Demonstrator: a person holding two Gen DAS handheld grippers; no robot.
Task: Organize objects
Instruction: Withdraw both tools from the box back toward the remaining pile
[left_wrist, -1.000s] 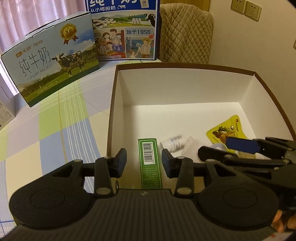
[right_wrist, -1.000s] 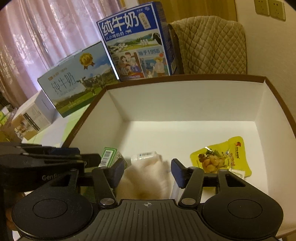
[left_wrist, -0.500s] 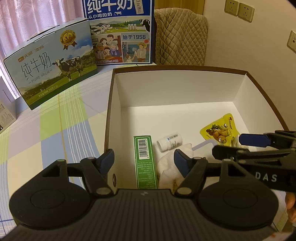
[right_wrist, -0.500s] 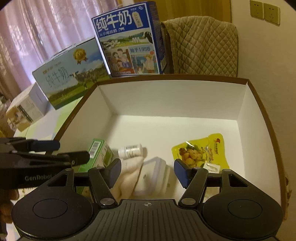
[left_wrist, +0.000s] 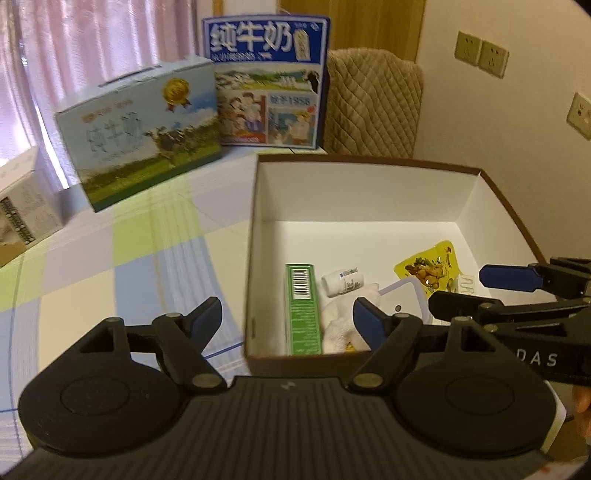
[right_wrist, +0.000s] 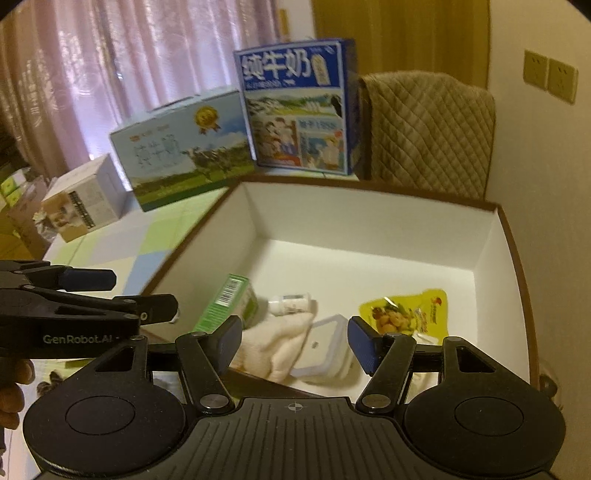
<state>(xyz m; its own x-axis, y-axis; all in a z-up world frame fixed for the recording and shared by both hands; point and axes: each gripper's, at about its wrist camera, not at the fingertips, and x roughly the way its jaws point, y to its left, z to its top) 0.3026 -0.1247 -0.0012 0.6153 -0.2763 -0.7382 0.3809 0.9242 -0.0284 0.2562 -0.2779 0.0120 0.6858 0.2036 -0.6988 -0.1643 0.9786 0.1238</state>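
A brown-rimmed white box (left_wrist: 369, 192) (right_wrist: 369, 221) holds a green carton (left_wrist: 301, 310) (right_wrist: 227, 301), a small white bottle (left_wrist: 341, 281) (right_wrist: 291, 303), a cream cloth (left_wrist: 338, 325) (right_wrist: 271, 341), a white lidded container (right_wrist: 321, 349) (left_wrist: 400, 295) and a yellow snack pouch (left_wrist: 428, 267) (right_wrist: 404, 312). My left gripper (left_wrist: 288, 319) is open and empty, raised above the box's near left corner. My right gripper (right_wrist: 293, 341) is open and empty above the cloth and container, and it also shows from the side at the right edge of the left wrist view.
Two milk cartons stand behind the box: a light blue one (left_wrist: 140, 129) (right_wrist: 184, 147) and a tall dark blue one (left_wrist: 267, 81) (right_wrist: 299, 107). A small white box (left_wrist: 26, 203) (right_wrist: 85, 195) sits at the far left. A quilted chair back (left_wrist: 373, 103) (right_wrist: 428, 133) is behind the checked tablecloth (left_wrist: 129, 266).
Both grippers have opened wider and pulled back and up from the box. The green carton, cloth and white container now lie free inside it.
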